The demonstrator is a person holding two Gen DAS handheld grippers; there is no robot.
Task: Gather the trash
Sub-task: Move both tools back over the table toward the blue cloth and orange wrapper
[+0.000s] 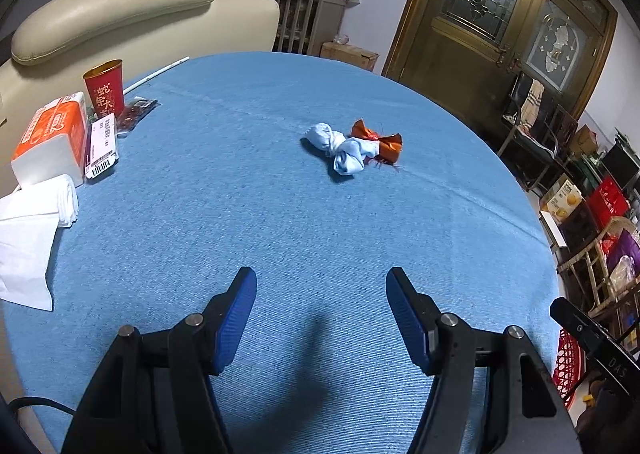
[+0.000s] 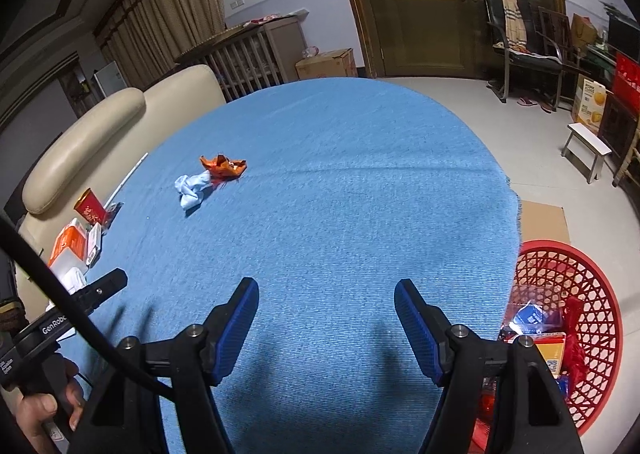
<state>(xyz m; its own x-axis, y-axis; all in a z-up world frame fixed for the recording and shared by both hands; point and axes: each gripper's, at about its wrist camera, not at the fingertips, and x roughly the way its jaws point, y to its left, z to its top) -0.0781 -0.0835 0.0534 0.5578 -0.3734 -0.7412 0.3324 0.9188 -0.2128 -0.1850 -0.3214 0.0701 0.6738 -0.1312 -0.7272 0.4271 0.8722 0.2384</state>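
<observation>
A crumpled pale blue wad point(image 1: 340, 147) lies on the blue tablecloth point(image 1: 260, 213) with a crinkled orange foil wrapper point(image 1: 380, 141) touching its far side. In the right wrist view the same blue wad point(image 2: 192, 185) and orange wrapper point(image 2: 224, 166) sit far off to the left. My left gripper point(image 1: 321, 286) hovers open over bare cloth, well short of them, nothing between its blue pads. My right gripper point(image 2: 326, 298) is open and empty too, over the cloth near the table's right edge. A red mesh basket point(image 2: 576, 286) with wrappers inside stands on the floor right of the table.
At the table's left edge stand a red paper cup point(image 1: 105, 87), an orange-and-white tissue pack point(image 1: 52, 137), a small barcoded box point(image 1: 102, 147) and loose white tissues point(image 1: 32, 230). A cream sofa point(image 1: 120, 13) lies behind. A hand point(image 2: 40, 410) grips the left tool.
</observation>
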